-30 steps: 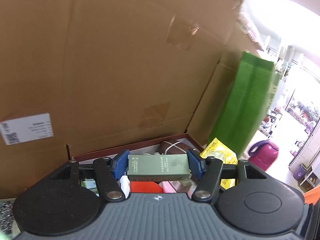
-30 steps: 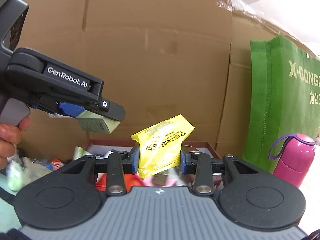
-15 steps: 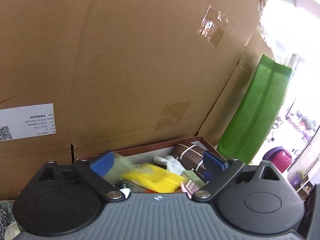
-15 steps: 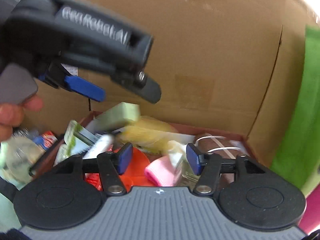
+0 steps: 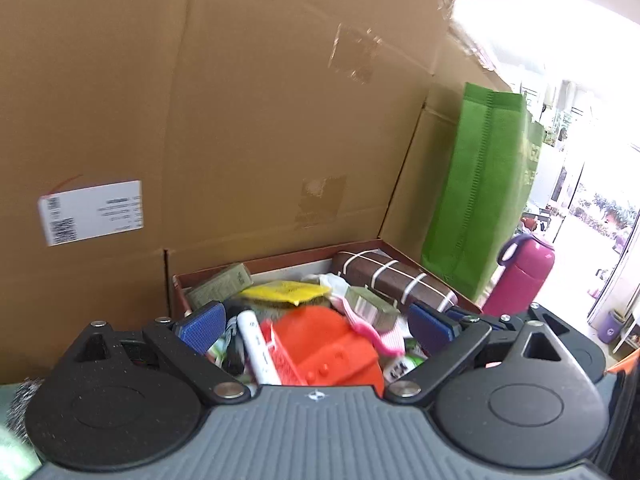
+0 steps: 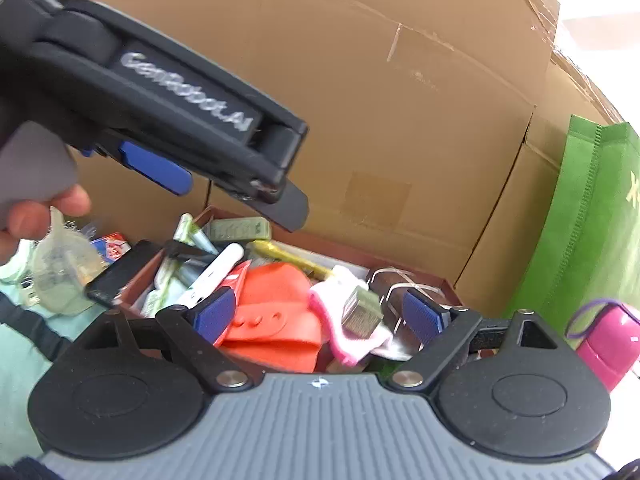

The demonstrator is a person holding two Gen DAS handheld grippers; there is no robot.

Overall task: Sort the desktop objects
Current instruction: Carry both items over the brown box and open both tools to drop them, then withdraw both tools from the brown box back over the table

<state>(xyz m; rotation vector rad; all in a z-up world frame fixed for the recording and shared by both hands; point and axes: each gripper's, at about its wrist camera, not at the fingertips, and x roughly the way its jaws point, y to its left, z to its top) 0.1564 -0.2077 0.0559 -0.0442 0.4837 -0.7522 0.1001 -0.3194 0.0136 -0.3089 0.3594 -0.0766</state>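
cardboard wall [image 5: 280,120], green bag [image 5: 480,200], pink flask [image 5: 524,276]

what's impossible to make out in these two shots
- Floor of the red box, left wrist view: buried under the pile and cut off by the left gripper.
- Shipping label text, left wrist view: too small and blurred.
- Green bag lettering, right wrist view: cut off by the right edge.
- Clear item by the hand, right wrist view: blurred.
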